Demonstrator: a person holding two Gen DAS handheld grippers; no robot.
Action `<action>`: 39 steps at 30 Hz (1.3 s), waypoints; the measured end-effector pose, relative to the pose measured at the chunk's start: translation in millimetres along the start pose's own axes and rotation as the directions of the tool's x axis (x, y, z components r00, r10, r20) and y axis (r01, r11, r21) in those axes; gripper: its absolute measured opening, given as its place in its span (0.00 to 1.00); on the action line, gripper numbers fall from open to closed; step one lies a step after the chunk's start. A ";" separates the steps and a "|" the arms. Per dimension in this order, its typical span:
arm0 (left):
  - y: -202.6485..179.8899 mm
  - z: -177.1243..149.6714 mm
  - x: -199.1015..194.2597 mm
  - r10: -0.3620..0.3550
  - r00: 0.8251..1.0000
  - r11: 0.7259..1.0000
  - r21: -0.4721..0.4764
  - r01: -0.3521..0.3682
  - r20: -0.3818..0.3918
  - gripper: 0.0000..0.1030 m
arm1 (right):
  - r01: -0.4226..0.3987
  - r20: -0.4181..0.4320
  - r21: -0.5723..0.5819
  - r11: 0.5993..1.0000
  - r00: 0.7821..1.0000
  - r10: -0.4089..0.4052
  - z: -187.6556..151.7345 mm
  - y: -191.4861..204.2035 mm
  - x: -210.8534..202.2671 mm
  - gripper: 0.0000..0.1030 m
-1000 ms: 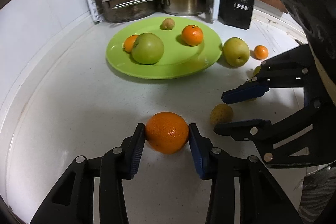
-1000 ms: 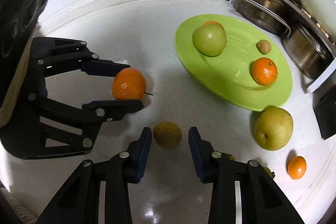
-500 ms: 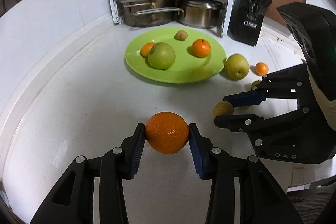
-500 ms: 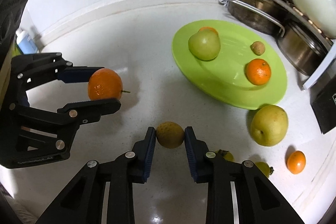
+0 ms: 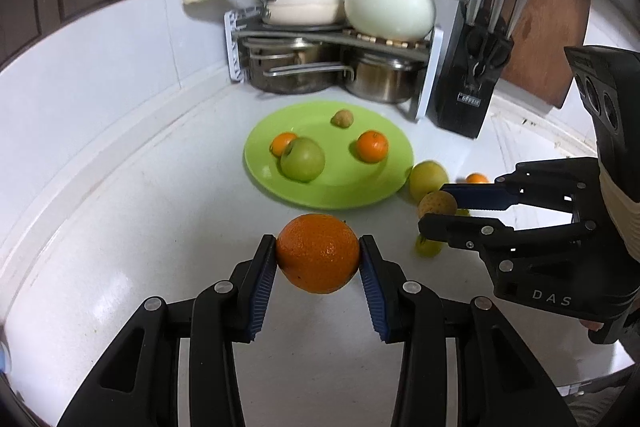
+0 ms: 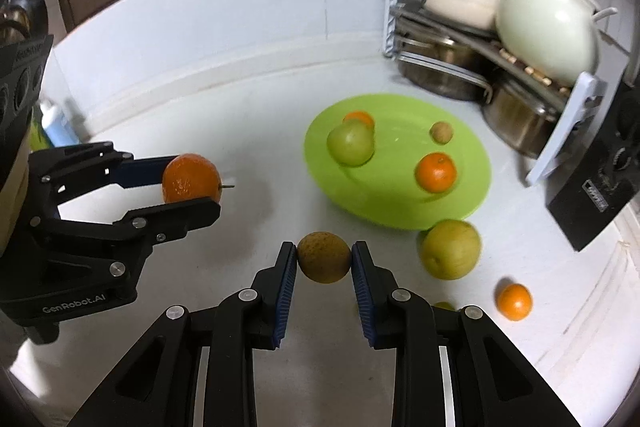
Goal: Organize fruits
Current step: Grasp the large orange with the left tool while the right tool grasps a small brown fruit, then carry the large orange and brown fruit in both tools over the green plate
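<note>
My left gripper is shut on a large orange, lifted above the white counter; the right wrist view has it at the left, orange between its fingers. My right gripper is shut on a small brownish-yellow fruit, also off the counter, and shows at the right of the left wrist view with that fruit. Ahead lies a green plate holding a green apple, two small oranges and a small brown fruit.
Beside the plate lie a yellow pear, a small orange and small green fruits. A rack of pots and a knife block stand at the back corner. A wall runs along the left.
Both grippers rose from the counter with their fruits. The right gripper closed onto the brownish fruit, which sat loose between its fingers one second ago.
</note>
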State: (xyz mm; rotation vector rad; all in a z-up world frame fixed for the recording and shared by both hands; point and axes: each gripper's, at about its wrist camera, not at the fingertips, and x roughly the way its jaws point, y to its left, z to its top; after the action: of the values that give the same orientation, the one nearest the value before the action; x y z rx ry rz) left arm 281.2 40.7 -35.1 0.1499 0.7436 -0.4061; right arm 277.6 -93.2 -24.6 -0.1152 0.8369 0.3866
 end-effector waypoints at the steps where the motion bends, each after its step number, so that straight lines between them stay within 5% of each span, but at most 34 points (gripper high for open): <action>1: -2.0 2.1 -2.8 0.000 1.000 1.000 0.000 0.000 0.009 0.40 | 0.004 0.012 0.004 1.000 1.000 -0.004 1.2 -1.5 -4.8 0.29; 21: -23.5 52.3 -11.5 0.010 0.994 1.000 0.001 -0.010 0.111 0.40 | 0.051 0.158 0.066 0.997 0.986 -0.061 29.7 -38.6 -46.3 0.29; 39: -17.7 96.5 15.5 0.046 0.992 0.999 -0.010 -0.045 0.120 0.40 | 0.049 0.192 0.054 0.997 0.980 -0.059 69.1 -65.8 -31.1 0.29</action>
State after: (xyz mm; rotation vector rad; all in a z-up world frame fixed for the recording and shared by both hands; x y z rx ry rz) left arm 344.6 -6.7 24.9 0.1343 0.6215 -0.3654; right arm 332.1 -145.8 41.3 -0.0534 0.6495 0.3200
